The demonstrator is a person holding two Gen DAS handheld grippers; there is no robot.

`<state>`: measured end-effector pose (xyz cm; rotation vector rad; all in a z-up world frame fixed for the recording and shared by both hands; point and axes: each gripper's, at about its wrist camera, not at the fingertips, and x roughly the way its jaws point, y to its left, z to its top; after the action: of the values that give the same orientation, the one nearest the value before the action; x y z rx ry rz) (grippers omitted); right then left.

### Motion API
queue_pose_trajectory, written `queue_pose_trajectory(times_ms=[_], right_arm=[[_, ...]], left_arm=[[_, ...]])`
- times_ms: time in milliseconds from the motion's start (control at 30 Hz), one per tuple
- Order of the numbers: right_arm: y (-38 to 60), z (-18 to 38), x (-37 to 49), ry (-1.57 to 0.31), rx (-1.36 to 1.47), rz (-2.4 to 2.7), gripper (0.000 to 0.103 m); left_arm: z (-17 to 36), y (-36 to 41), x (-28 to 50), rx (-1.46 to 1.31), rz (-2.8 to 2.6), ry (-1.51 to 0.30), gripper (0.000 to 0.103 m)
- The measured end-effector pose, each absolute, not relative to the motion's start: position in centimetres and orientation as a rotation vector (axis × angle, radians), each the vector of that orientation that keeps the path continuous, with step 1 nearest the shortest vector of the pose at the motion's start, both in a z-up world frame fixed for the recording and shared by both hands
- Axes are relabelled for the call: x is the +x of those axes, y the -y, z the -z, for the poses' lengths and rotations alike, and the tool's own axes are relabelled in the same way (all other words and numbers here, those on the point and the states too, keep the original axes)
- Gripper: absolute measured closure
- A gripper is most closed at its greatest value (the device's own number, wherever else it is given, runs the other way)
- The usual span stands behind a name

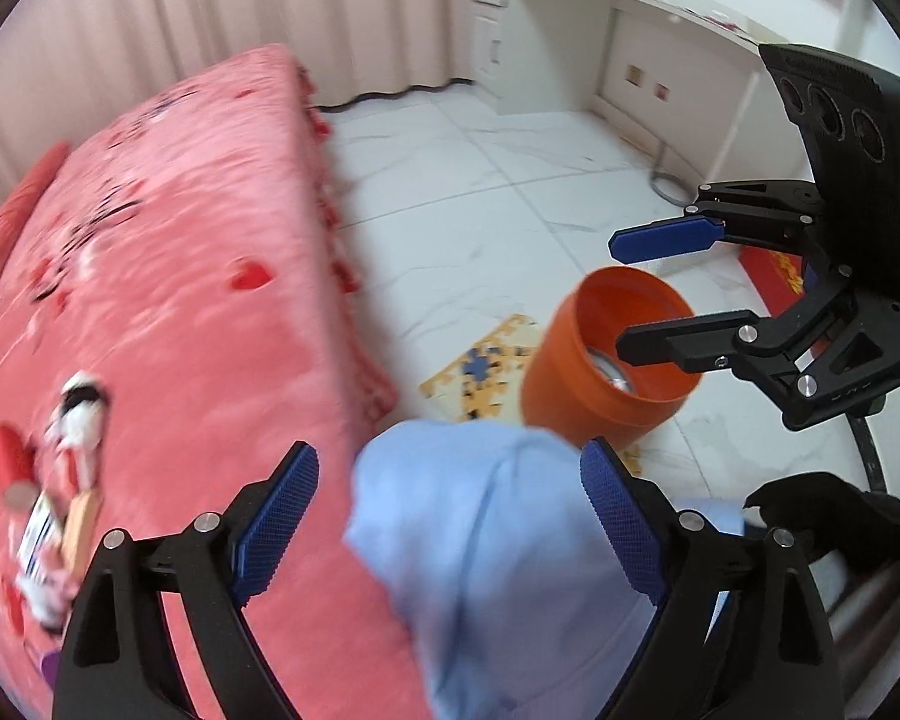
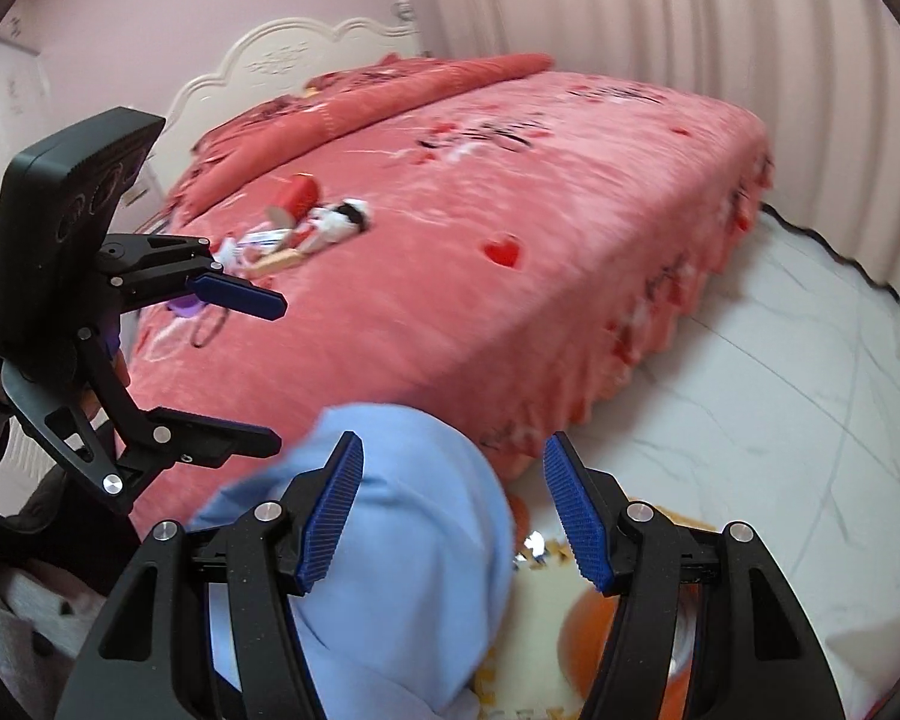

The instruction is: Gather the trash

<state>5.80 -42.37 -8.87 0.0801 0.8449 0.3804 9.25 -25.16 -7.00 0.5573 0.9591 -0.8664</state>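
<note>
An orange bin (image 1: 600, 408) stands on the floor beside the bed, with something silvery (image 1: 607, 367) inside. In the left wrist view my right gripper (image 1: 618, 297) hangs open over the bin's mouth, holding nothing. My left gripper (image 1: 450, 522) is open too, with only the person's blue-clad knee (image 1: 480, 540) behind its jaws. Trash lies on the pink bed: a red can (image 2: 297, 195), white and black wrappers (image 2: 336, 219) and a purple scrap (image 2: 186, 306). From the right wrist view, my right gripper (image 2: 450, 510) is open above the knee, my left gripper (image 2: 279, 372) open at the left.
The bed (image 1: 180, 240) fills the left, with a white headboard (image 2: 306, 54). A yellow and blue puzzle mat (image 1: 486, 366) lies on the white tiled floor (image 1: 510, 168) by the bin. A white desk (image 1: 630, 6) and curtains (image 2: 690, 18) line the walls.
</note>
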Motion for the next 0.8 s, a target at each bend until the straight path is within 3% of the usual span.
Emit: queue_pose_trajectory(times_ms=[433,800], right_arm=[[30.8,6.8,14.0,-0.828,-0.039,-0.582,0.040],[25.1,6.7,22.1,-0.822,-0.066,-0.643,0.040]], left_arm=[[6.6,12.8,13.6,0.409,0.652,-0.987,0.015],[7.2,7.2,20.9,0.299,0.611,-1.004,0.015]])
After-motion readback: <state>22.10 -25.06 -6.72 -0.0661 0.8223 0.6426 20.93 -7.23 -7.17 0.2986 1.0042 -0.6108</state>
